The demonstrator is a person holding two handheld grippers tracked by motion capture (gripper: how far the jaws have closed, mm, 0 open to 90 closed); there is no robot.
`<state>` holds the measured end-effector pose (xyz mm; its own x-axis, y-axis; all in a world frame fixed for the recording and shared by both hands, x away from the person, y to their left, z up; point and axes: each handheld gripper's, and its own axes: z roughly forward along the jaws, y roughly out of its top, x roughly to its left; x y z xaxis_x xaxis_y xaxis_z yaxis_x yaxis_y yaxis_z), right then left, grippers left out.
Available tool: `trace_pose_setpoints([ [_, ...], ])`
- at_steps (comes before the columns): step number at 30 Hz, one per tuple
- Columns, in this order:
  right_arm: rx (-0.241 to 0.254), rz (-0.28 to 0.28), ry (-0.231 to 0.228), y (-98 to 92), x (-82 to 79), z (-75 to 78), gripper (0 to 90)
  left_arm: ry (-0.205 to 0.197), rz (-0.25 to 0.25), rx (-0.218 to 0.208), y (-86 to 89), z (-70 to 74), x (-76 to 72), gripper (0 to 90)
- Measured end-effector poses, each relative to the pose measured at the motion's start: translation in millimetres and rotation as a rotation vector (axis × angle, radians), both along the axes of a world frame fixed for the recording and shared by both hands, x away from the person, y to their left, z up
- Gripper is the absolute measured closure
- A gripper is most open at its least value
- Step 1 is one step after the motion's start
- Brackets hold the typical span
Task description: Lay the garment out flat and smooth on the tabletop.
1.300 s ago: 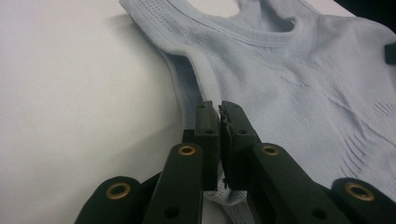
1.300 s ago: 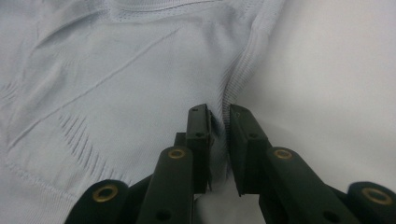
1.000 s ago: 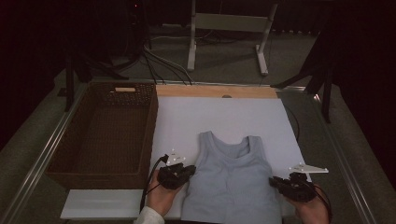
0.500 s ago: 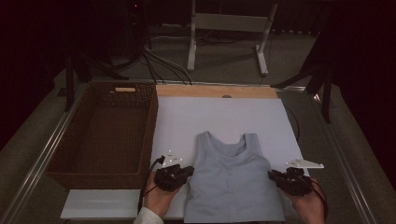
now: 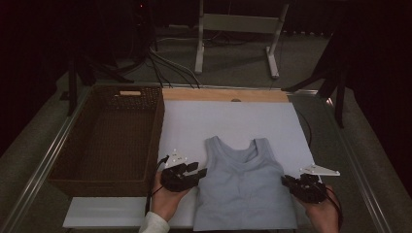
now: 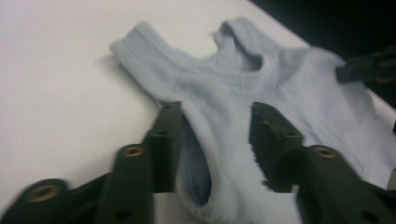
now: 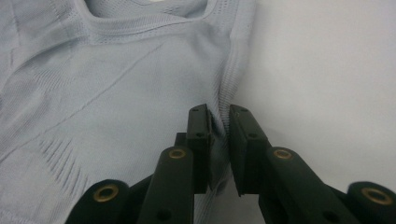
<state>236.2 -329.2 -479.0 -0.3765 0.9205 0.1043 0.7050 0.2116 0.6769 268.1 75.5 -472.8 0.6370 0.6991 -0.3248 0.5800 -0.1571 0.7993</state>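
A pale blue tank top (image 5: pixel 240 189) lies flat on the white board (image 5: pixel 228 121), neck pointing away from me. At its left side, my left gripper (image 5: pixel 200 171) has just been opening its jaws. In the left gripper view the jaws (image 6: pixel 215 109) stand apart, with a raised fold of the tank top (image 6: pixel 224 84) loose between them. My right gripper (image 5: pixel 285 180) is at the garment's right edge. The right gripper view has this gripper (image 7: pixel 218 112) shut on the ribbed side hem of the tank top (image 7: pixel 116 84).
A dark wicker basket (image 5: pixel 158 131) stands along the board's left side. A wooden strip (image 5: pixel 223 94) runs across the board's far edge. Metal rails border the table, and a stand's legs (image 5: pixel 238 43) rise beyond it. My right gripper (image 6: pixel 364 70) appears far off in the left gripper view.
The left gripper's jaws have spread apart at the tank top's left side. Both hands and the garment have stayed roughly where they were.
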Motion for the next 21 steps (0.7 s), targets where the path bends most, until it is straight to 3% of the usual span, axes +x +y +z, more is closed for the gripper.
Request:
trace_pose_setpoints([
  [4, 0.003, -0.003, -0.008, -0.6, 0.0, -0.2, 79.3, -0.005, 0.018, -0.029, 1.4, 1.9, 2.9, 38.8],
  [7, 0.007, -0.008, -0.009, -1.6, 0.3, -0.5, 79.3, -0.017, 0.026, -0.021, 1.9, 2.3, 2.1, 32.0],
  [14, 0.010, -0.015, -0.018, -2.8, 0.1, -1.4, 79.3, -0.034, 0.021, -0.007, 2.0, 2.5, -1.0, 23.3],
  [21, 0.012, -0.019, -0.023, -4.2, -0.4, -2.1, 79.2, -0.047, 0.041, -0.021, 3.7, 4.4, -1.4, 15.4],
])
